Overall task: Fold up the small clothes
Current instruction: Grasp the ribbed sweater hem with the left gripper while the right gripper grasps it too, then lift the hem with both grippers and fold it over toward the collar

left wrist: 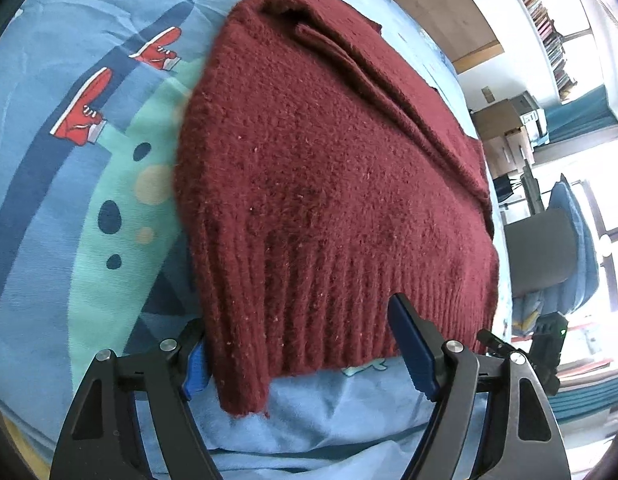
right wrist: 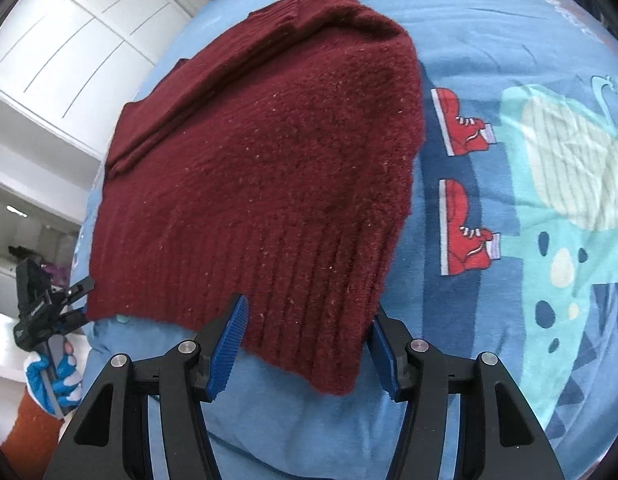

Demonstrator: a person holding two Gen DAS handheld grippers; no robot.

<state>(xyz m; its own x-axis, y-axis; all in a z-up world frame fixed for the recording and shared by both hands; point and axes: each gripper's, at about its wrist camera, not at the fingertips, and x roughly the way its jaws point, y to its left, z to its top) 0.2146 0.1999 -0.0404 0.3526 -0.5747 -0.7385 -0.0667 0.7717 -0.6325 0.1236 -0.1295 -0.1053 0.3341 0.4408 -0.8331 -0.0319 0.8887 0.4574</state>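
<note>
A dark red knitted sweater (left wrist: 329, 168) lies flat on a blue printed bed sheet (left wrist: 69, 184), with a sleeve folded over its body. Its ribbed hem faces both cameras. My left gripper (left wrist: 305, 352) is open, its blue-padded jaws straddling one hem corner, one pad above the cloth and one beside it. My right gripper (right wrist: 309, 344) is open and straddles the other hem corner of the sweater (right wrist: 261, 160). The left gripper also shows in the right wrist view (right wrist: 75, 300) at the sweater's far hem corner.
The sheet (right wrist: 509, 60) carries red sneaker prints (right wrist: 465, 228) and a teal dinosaur figure. White cupboard doors (right wrist: 69, 48) stand beyond the bed. Bookshelves (left wrist: 545, 28), boxes and a chair (left wrist: 545, 248) stand past the bed's other side.
</note>
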